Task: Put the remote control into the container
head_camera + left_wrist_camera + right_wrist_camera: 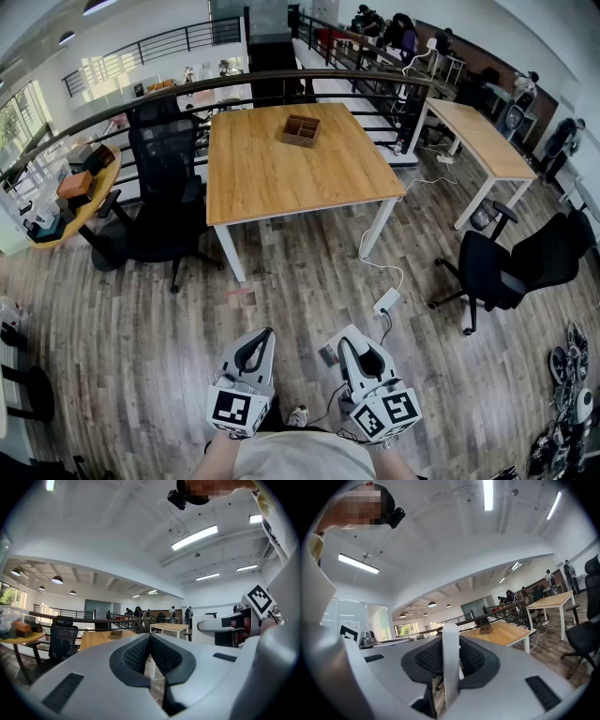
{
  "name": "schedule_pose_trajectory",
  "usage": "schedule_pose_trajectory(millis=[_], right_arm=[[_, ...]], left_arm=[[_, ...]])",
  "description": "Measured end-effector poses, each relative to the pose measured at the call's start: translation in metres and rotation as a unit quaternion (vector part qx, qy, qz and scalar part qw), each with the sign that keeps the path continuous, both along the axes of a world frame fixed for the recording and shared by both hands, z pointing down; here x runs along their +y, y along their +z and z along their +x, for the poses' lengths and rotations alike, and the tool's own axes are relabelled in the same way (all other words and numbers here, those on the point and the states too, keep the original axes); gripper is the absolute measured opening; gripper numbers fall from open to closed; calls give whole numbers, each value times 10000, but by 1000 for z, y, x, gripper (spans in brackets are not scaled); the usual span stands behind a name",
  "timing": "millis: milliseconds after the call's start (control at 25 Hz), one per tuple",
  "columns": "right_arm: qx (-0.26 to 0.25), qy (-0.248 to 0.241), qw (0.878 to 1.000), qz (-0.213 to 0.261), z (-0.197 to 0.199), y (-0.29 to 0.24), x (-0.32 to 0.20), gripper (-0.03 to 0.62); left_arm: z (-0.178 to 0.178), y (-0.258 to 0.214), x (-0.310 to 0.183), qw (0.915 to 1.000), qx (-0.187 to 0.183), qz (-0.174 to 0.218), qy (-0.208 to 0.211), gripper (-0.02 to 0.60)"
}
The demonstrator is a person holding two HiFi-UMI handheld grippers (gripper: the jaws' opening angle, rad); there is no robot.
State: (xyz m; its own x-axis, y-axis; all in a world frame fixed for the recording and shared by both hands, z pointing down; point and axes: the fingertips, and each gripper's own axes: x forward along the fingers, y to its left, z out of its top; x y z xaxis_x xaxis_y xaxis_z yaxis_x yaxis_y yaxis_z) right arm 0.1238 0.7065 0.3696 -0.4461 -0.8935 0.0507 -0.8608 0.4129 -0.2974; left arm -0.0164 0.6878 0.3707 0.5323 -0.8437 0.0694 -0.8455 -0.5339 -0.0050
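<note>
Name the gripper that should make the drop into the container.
Right. The right gripper is shut on the white remote control; the left gripper is shut and empty. The container sits on the table.

Container (301, 130) interior too small and distant; remote control (451, 667) edge-on, button face out of sight.

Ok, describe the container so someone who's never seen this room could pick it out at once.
Look for the big square wooden table with a black office chair at its side. Toward its far edge sits the container, a small dark brown box divided into open compartments. It is the only thing on that tabletop.
</note>
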Motion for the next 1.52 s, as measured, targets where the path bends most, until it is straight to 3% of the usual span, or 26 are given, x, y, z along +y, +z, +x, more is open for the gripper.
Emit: schedule_pose_trajectory(millis=[360,760,1000,1240,1520], right_arm=[[93,138,9998,-140,-20,9,-55,107],[77,497,9983,-282,-67,4,-173,107],[31,692,9972,-263,-91,4,-236,107],[-113,722,9969,-301,-115,9,-279,107],[-38,593,9979,-274,-120,10,-328,107]], left_arm=[[-24,11,-67,9998,76,-200,19,10],[-65,15,-200,9987,376,-262,235,10],[-86,12,-264,9981,291,-215,496,10],[-115,12,-310,9985,290,-169,426,10],[-120,16,-356,9987,190,-246,403,10]])
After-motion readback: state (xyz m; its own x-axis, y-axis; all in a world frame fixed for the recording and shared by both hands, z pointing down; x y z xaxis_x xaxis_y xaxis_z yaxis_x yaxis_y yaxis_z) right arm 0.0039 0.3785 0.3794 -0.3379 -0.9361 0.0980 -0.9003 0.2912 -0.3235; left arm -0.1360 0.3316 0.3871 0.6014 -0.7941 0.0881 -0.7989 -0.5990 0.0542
